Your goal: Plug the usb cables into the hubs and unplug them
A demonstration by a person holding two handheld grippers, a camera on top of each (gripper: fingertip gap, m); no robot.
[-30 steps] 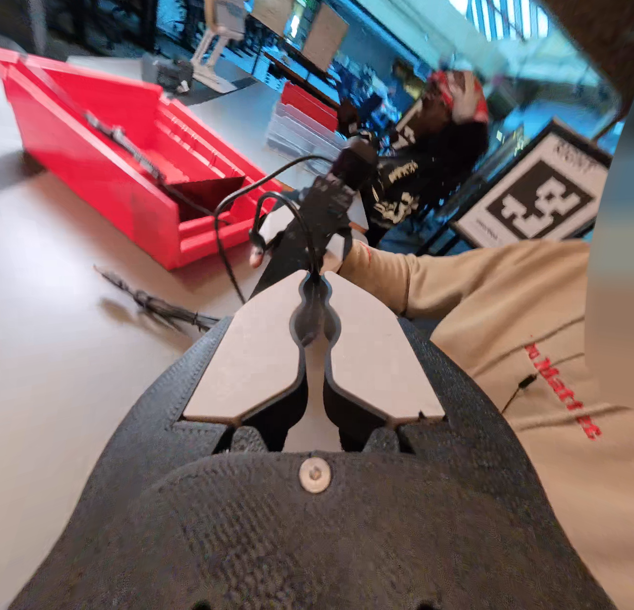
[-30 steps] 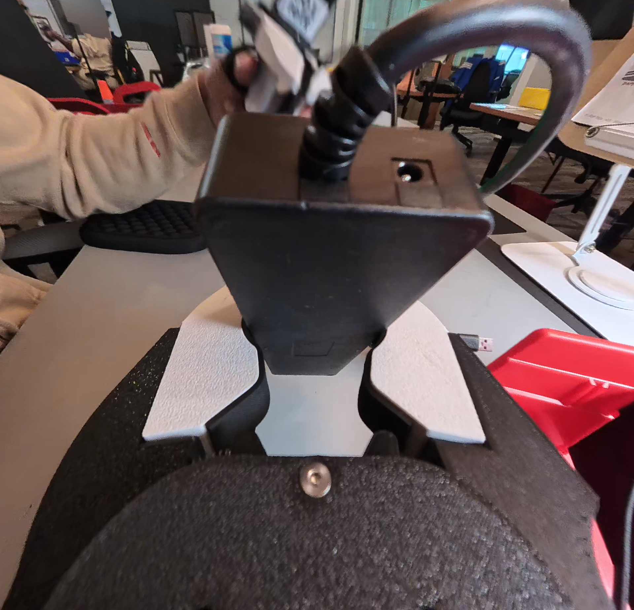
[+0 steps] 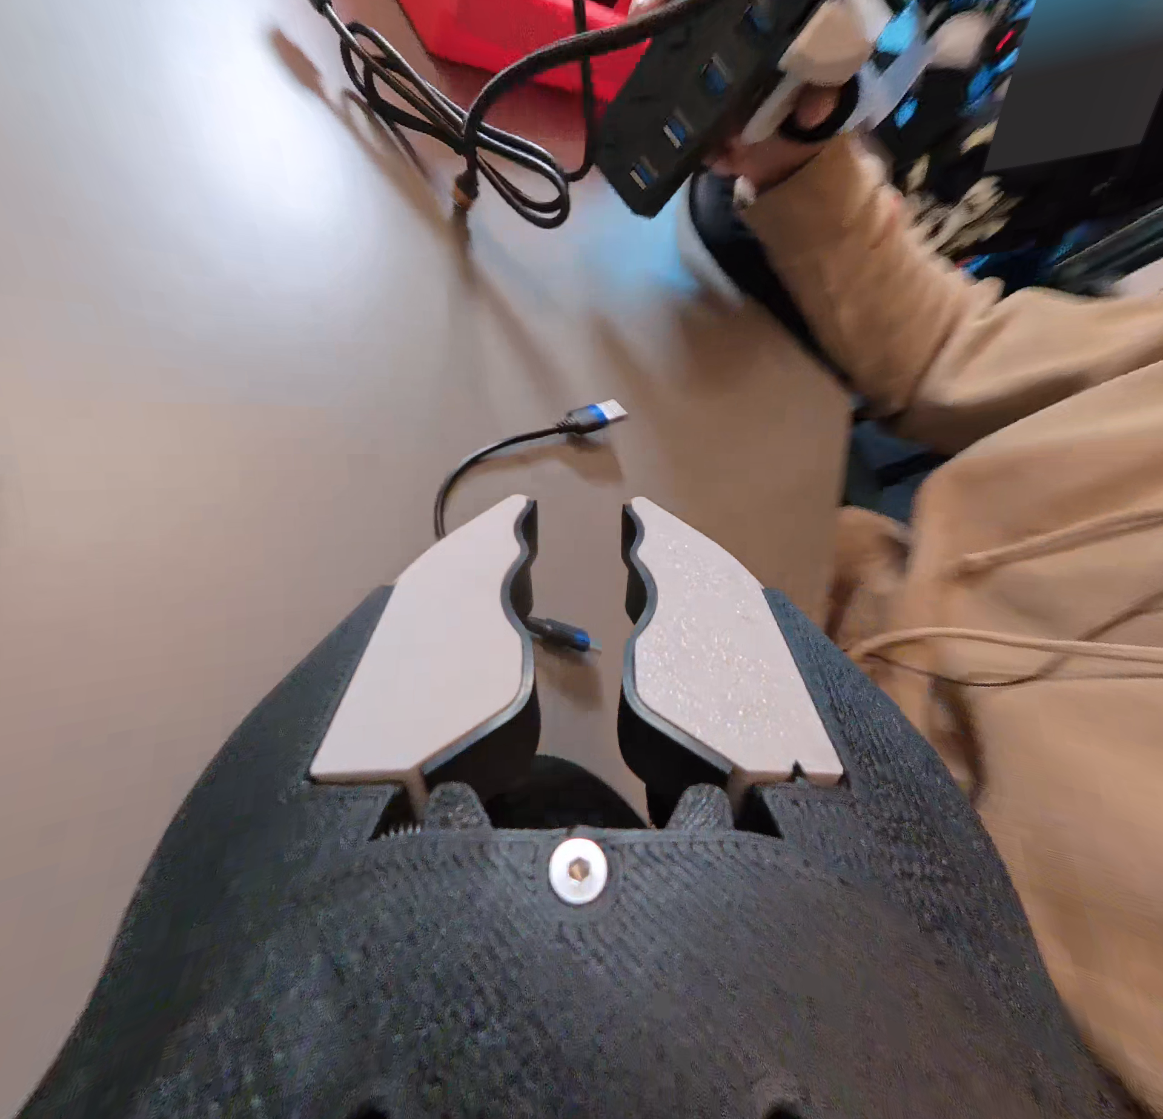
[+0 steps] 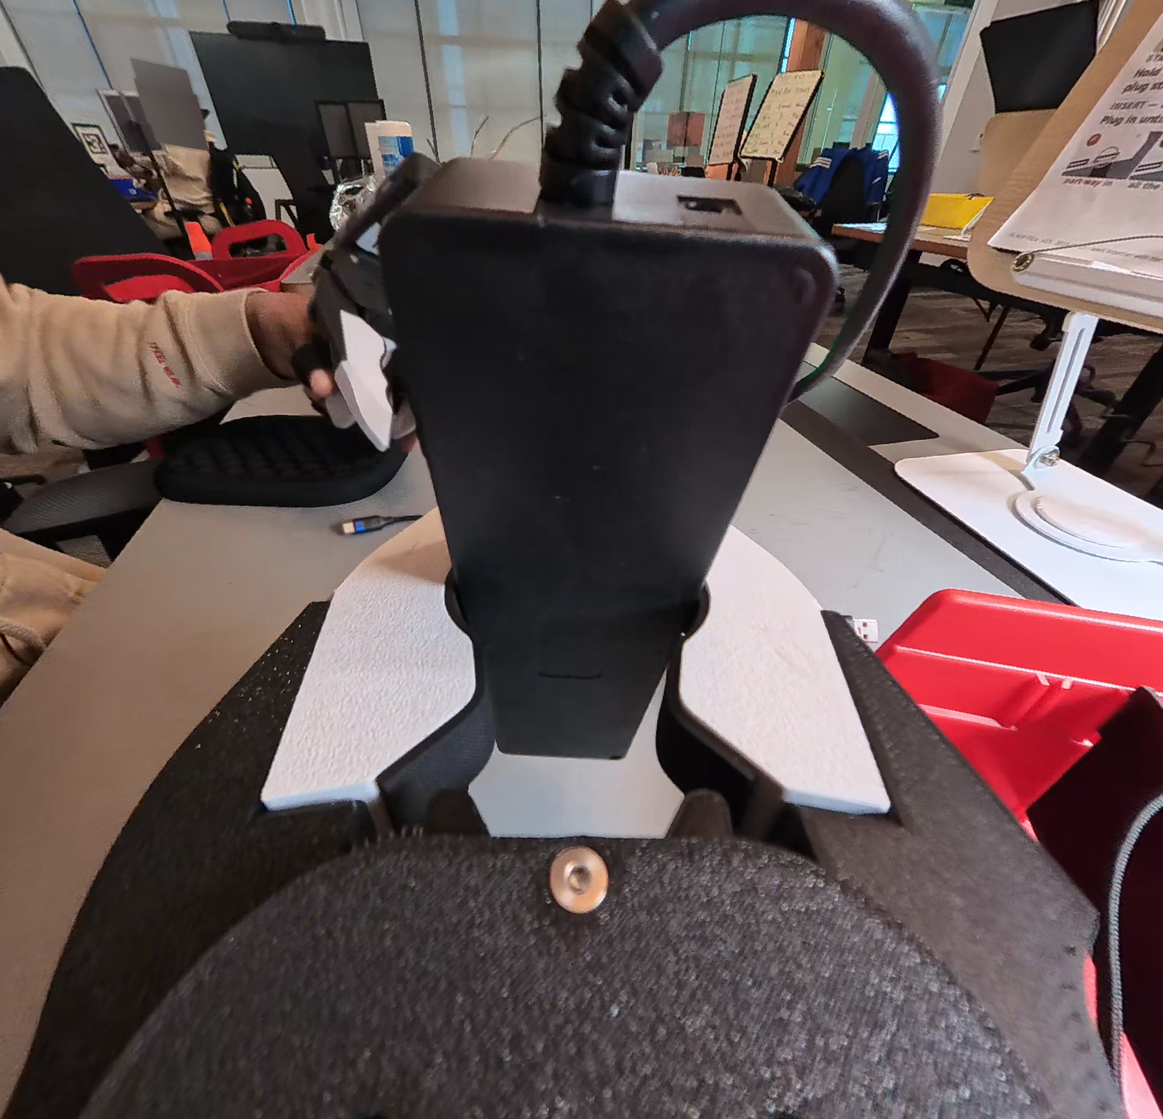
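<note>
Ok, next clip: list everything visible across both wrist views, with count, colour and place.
USB hub: one, black, blue ports, clamped upright in the right gripper.
Hub cable: one, thick black, arching from the hub's top.
Short USB cable: one, black with blue-banded plugs, loose on the table under the left gripper.
Bundled cable: one, black, coiled on the table beside the bin.
Bin: one, red, on the table at the right.
Table: one, grey.
Document stand: one, white, far right.
Left gripper: open, empty, above the short cable.
Right gripper: shut on the hub.
Sleeves: beige.
</note>
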